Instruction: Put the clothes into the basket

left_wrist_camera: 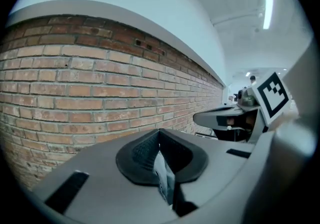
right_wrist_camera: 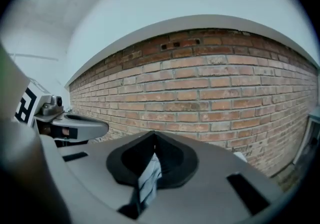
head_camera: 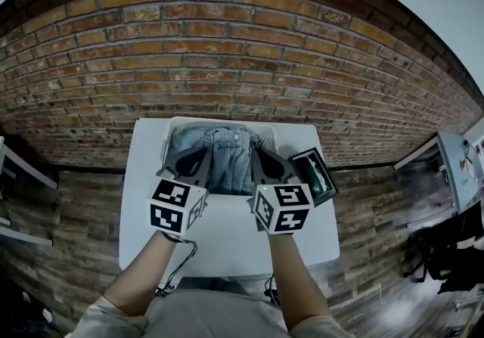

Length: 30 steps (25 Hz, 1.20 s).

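A light-blue denim garment (head_camera: 227,149) is bunched at the far end of the white table (head_camera: 227,249), over a pale basket whose rim (head_camera: 167,144) shows beside it. My left gripper (head_camera: 195,165) holds the garment's left side and my right gripper (head_camera: 265,166) its right side. In the left gripper view the jaws (left_wrist_camera: 160,160) are shut with a strip of pale blue fabric (left_wrist_camera: 164,180) pinched between them. The right gripper view shows the same: jaws (right_wrist_camera: 152,160) shut on a fold of blue cloth (right_wrist_camera: 149,180). Both cameras face the brick wall.
A dark flat box (head_camera: 314,175) lies on the table right of the basket. A brick wall (head_camera: 242,64) stands close behind the table. A shelf (head_camera: 15,166) is at the far left and another table (head_camera: 454,159) at the far right.
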Tool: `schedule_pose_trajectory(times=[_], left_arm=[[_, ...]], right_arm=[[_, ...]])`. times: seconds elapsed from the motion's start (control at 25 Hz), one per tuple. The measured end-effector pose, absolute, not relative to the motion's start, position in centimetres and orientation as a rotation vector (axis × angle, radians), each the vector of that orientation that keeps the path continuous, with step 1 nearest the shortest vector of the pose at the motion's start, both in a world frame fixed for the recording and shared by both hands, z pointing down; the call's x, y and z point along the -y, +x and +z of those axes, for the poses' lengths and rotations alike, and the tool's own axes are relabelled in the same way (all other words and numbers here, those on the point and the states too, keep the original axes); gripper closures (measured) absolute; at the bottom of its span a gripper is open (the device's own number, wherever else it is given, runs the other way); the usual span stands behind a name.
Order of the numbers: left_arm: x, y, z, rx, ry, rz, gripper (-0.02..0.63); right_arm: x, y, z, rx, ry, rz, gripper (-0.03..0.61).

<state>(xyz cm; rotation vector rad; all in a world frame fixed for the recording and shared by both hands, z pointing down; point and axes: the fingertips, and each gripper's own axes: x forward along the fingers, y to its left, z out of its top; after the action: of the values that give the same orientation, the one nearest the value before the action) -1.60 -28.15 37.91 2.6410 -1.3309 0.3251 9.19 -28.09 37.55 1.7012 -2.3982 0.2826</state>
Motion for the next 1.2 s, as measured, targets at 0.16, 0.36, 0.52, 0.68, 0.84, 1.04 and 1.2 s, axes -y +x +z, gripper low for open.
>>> schedule_pose_trajectory(times=[0.16,0.36,0.52,0.68,0.84,1.04,1.2], left_arm=[[26.0,-0.9,35.7,1.339,2.708,0.277,0.604],[22.7,-0.5,32.3,1.351,2.792,0.214,0.604],[20.1,-0.5,30.4,1.37,2.838,0.19,0.605],[17.9,-0.9,28.7,1.386,2.865,0.154,0.605],[16.0,-1.3,27.8,1.396,2.891,0.144,0.605],[13.8,-1.5,28.0,1.394,2.894,0.164,0.606],[12.3,-1.4,28.7,1.363,2.865,0.149,0.605]], right_arm=[[26.3,8.4,35.6,2.443,1.708,0.2,0.571],[23.5,8.0,32.9,2.464,1.717,0.064,0.571],[21.2,7.6,30.7,2.488,1.725,-0.012,0.571],[18.6,7.1,28.9,2.518,1.709,-0.088,0.571],[16.4,7.1,27.8,2.522,1.706,-0.138,0.571],[13.5,6.1,27.5,2.552,1.676,-0.141,0.571],[11.7,4.7,28.2,2.55,1.637,-0.146,0.572]])
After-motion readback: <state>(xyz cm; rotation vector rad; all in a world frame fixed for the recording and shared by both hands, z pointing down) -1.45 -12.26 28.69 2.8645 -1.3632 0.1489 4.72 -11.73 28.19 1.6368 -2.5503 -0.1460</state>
